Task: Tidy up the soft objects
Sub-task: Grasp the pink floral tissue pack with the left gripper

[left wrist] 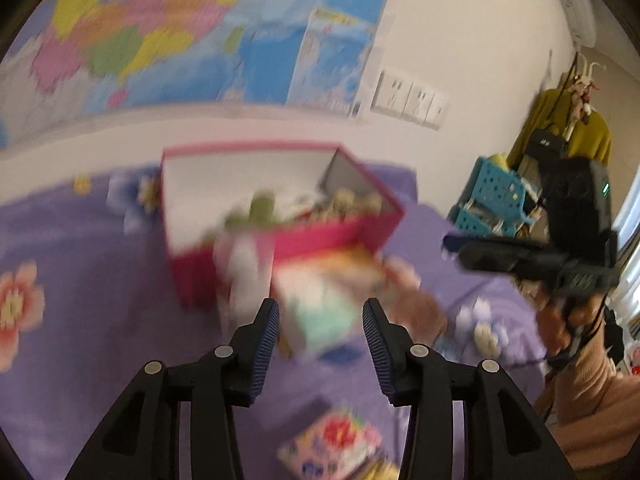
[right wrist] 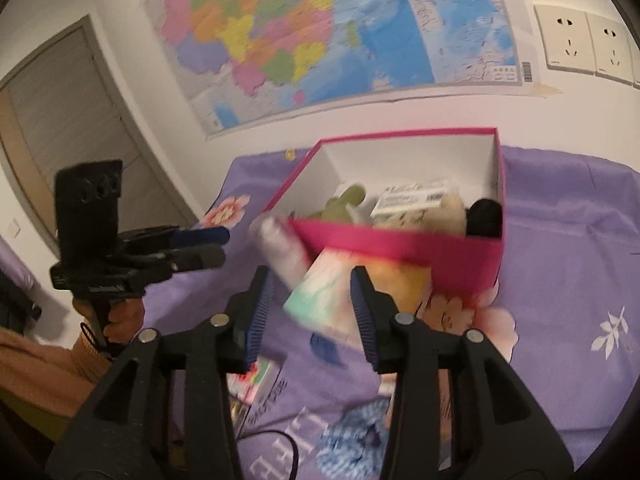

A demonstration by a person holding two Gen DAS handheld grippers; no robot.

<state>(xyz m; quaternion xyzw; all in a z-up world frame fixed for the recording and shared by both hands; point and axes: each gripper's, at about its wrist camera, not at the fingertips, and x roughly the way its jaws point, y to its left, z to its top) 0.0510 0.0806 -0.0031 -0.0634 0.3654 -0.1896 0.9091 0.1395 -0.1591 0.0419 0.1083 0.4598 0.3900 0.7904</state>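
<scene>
Before the pink box (right wrist: 400, 246), a soft pack (right wrist: 324, 300) is seen lying on the purple bed (right wrist: 560, 280) — long axis slanted, far end toward the box. Both tools — left (left wrist: 320, 320), right (right wrist: 312, 288) — are parted, nothing gripped. Motion blur hides the pack's print.

Purple floral bedsheet (right wrist: 568, 280), pink box (right wrist: 400, 248), tissue pack (right wrist: 332, 296), blue cloth (right wrist: 356, 436)
</scene>
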